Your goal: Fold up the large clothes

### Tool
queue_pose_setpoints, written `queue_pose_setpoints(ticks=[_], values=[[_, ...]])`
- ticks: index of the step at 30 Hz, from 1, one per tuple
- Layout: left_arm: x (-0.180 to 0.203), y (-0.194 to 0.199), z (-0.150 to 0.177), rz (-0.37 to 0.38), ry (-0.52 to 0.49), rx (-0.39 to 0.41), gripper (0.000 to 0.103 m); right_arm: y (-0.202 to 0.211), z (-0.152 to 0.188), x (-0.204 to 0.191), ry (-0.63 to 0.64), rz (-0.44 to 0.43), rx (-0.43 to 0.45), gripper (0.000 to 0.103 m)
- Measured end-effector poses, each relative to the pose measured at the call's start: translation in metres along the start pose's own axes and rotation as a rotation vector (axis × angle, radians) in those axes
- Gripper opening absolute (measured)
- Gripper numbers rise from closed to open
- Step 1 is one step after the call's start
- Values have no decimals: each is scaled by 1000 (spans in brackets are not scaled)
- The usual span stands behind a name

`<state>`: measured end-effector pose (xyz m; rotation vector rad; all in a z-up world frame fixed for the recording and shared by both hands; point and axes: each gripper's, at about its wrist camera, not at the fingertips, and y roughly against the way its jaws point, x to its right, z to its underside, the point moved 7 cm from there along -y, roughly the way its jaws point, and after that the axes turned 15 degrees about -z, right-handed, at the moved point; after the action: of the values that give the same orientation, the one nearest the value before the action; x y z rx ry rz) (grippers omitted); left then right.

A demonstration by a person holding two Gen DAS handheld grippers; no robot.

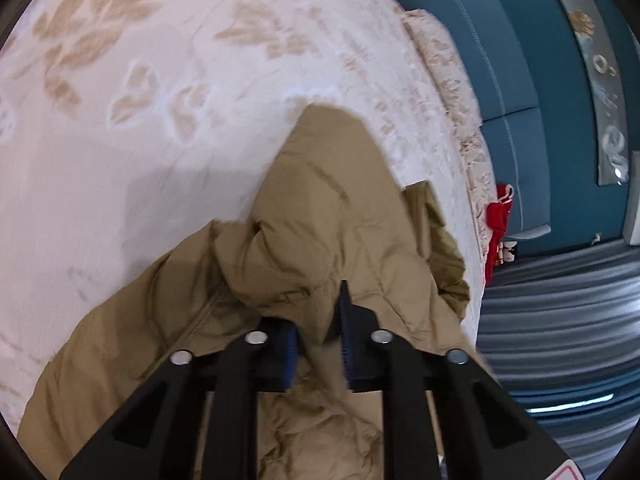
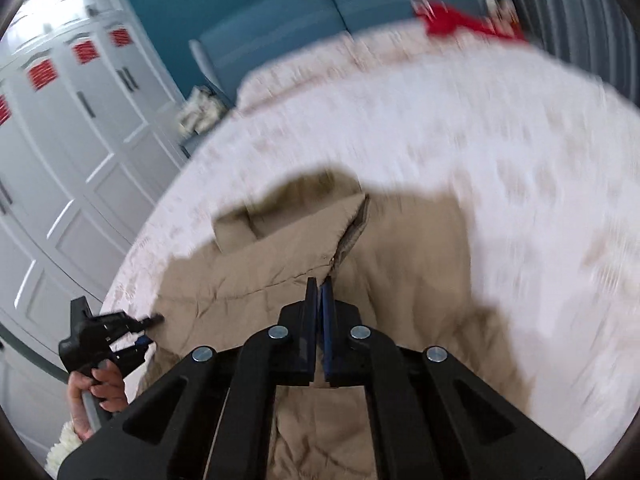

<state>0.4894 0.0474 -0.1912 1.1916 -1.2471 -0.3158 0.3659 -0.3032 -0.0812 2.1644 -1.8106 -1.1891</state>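
Observation:
A tan padded jacket [image 1: 320, 208] lies rumpled on the bed. In the left wrist view my left gripper [image 1: 320, 312] is shut on a bunched fold of it; the fabric covers the tip of one finger. In the right wrist view the jacket [image 2: 400, 260] spreads below my right gripper [image 2: 320, 284], whose fingers are pressed together on the fabric right by the open zipper edge. My left gripper [image 2: 152, 328] also shows there at the jacket's left edge, held by a hand [image 2: 100, 384].
The bed cover [image 1: 160, 120] is white with a pale leaf pattern and stretches wide around the jacket. A blue headboard [image 1: 500, 60], a red item [image 2: 452, 20] by the pillows, grey curtains [image 1: 560, 300] and white wardrobe doors [image 2: 80, 140] border the bed.

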Motion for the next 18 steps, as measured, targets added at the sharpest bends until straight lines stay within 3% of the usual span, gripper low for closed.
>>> queue_pose_setpoints(ticks=[4, 7, 13, 18], values=[[30, 31, 6, -19, -129, 149, 8, 17, -29, -13, 133, 64, 80, 1], [38, 44, 18, -78, -229, 252, 8, 4, -19, 4, 190, 172, 65, 1], [9, 2, 37, -256, -324, 241, 7, -52, 42, 65, 123, 249, -106, 1], [-7, -15, 40, -279, -323, 235, 8, -69, 67, 82, 85, 245, -145, 1]])
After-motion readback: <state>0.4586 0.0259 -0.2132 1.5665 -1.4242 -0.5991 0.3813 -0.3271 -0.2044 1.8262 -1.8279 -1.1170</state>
